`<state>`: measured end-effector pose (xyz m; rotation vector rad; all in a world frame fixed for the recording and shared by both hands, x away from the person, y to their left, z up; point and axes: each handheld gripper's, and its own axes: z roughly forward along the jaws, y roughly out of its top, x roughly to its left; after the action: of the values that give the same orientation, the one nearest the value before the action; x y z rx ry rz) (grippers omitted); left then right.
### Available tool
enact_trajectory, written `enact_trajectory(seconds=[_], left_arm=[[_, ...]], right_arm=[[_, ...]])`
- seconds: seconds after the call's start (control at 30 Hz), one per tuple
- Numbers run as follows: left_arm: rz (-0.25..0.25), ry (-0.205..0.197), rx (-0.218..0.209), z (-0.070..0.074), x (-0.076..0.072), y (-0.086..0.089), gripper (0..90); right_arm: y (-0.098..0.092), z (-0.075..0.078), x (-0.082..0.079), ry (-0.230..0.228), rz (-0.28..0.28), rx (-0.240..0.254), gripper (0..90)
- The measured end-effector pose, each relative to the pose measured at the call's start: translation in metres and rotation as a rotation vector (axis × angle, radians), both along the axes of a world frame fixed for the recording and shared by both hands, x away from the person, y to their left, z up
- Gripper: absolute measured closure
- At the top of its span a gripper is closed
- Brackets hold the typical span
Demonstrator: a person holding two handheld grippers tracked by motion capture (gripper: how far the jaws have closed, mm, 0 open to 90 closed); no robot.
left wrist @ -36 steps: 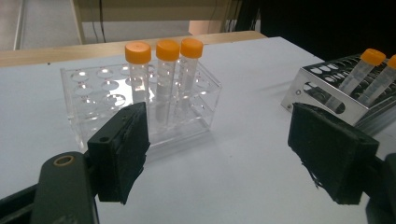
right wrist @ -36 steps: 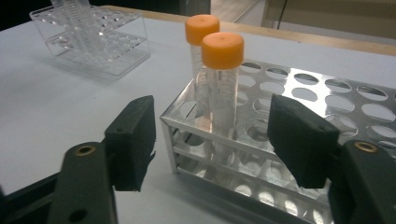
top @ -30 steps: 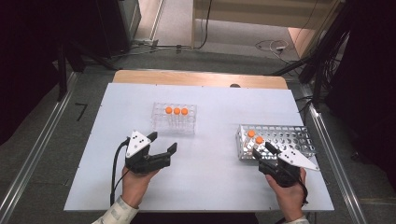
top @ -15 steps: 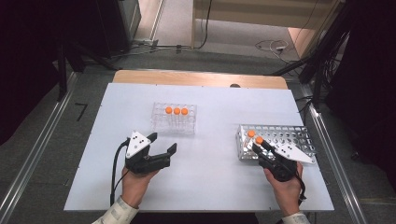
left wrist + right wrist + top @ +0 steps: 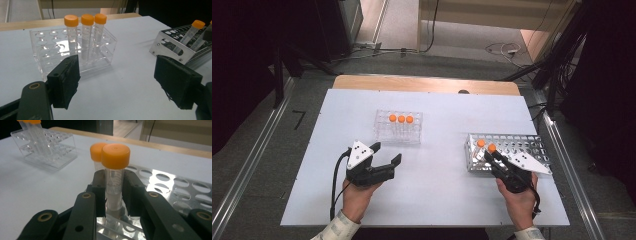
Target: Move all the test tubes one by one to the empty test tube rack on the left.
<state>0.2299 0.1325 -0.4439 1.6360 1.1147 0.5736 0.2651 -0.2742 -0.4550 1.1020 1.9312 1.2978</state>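
Observation:
A metal rack [image 5: 512, 148] at the right holds two orange-capped tubes at its near-left corner. My right gripper [image 5: 491, 156] reaches the nearer tube [image 5: 115, 155]. Its jaws have just been closing, and both pads now press on the tube's clear body below the cap. The second tube [image 5: 95, 150] stands right behind it. My left gripper [image 5: 387, 153] rests open on the white table, jaws wide with nothing between them [image 5: 117, 75]. It points at a clear plastic rack [image 5: 398, 131] holding three orange-capped tubes [image 5: 86, 20] in a row.
The white table [image 5: 437, 190] ends in a wooden strip along the far edge. Most holes of the metal rack [image 5: 175, 187] and of the clear rack [image 5: 45, 45] hold nothing. Cables lie on the floor beyond the table.
The right gripper edged forward to the rack's corner and its jaws closed on the nearer tube. The left gripper has not moved.

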Motion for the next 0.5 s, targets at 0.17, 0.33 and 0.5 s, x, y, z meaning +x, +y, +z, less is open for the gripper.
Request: enact_trajectory(seconds=[0.17,0.33,0.5], left_arm=[[0.002,-0.001,-0.003,0.0,0.0,0.001,21.0],[0.001,-0.001,-0.006,0.001,0.0,0.001,21.0],[-0.005,-0.001,-0.007,0.002,-0.001,0.0,21.0]], right_arm=[[-0.003,0.016,-0.003,-0.043,-0.001,0.031,71.9],[-0.007,0.03,-0.01,-0.071,-0.006,0.059,72.0],[-0.01,0.041,-0.02,-0.094,0.006,0.083,72.1]])
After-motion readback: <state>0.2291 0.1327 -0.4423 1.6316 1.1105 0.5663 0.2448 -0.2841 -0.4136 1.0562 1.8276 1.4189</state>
